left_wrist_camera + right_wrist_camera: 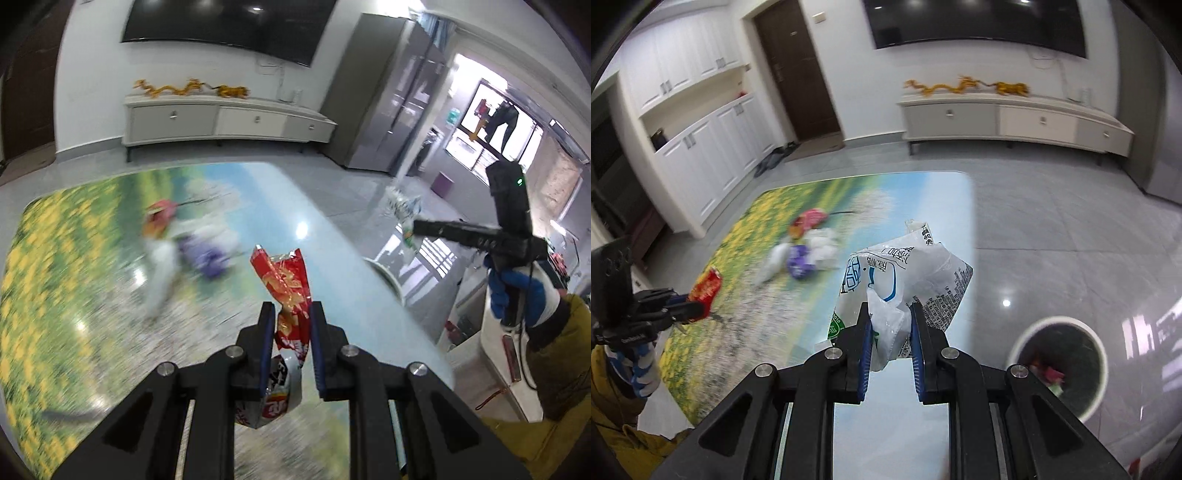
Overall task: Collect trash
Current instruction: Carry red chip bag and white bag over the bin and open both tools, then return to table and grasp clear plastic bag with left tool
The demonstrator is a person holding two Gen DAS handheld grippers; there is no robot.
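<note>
Left gripper jaws clenched on the red snack wrapper, pinched mid-length; top flares above the jaws, tail hangs below, over the desk. Right gripper jaws clenched on the white plastic bag, gathered at its lower fold, bulk billowing ahead of the jaws. Both look light, thin, crinkly, slippery film: likely to slide unless bunched, so grip a crumpled fold. Trash bin sits on the floor right of the right jaws. More litter lies on the desk, ahead-left.
</note>
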